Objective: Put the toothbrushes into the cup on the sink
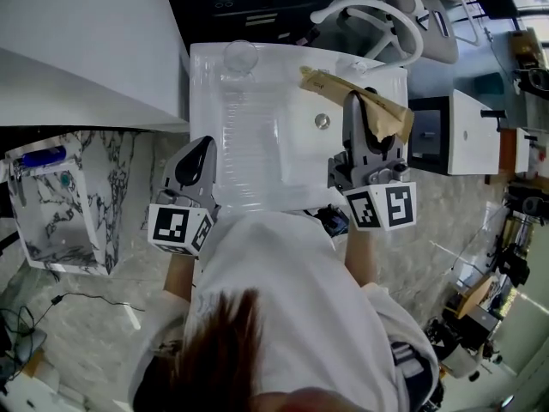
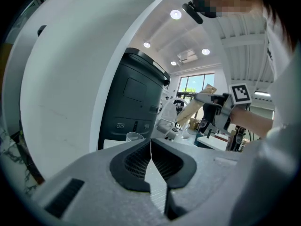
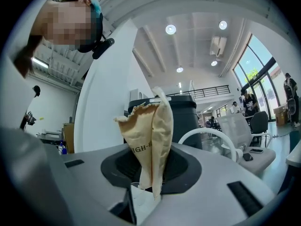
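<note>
A tan paper packet (image 1: 356,93) with a torn, crinkled top lies over the white sink (image 1: 257,170) at its right side. My right gripper (image 1: 367,114) is shut on it. In the right gripper view the packet (image 3: 148,135) stands upright between the black pads, and what it contains is hidden. A clear cup (image 1: 240,57) stands at the sink's back left corner, empty as far as I can see. At the sink's front left edge, my left gripper (image 1: 197,163) is shut with nothing in it. In the left gripper view its jaws (image 2: 151,161) meet, with the cup (image 2: 135,136) beyond.
The drain (image 1: 322,121) sits mid-basin. A marble-patterned box (image 1: 60,204) stands on the floor at the left. A black cabinet (image 1: 257,11) is behind the sink, a white chair (image 1: 377,15) at the back right, and a white unit (image 1: 472,131) to the right.
</note>
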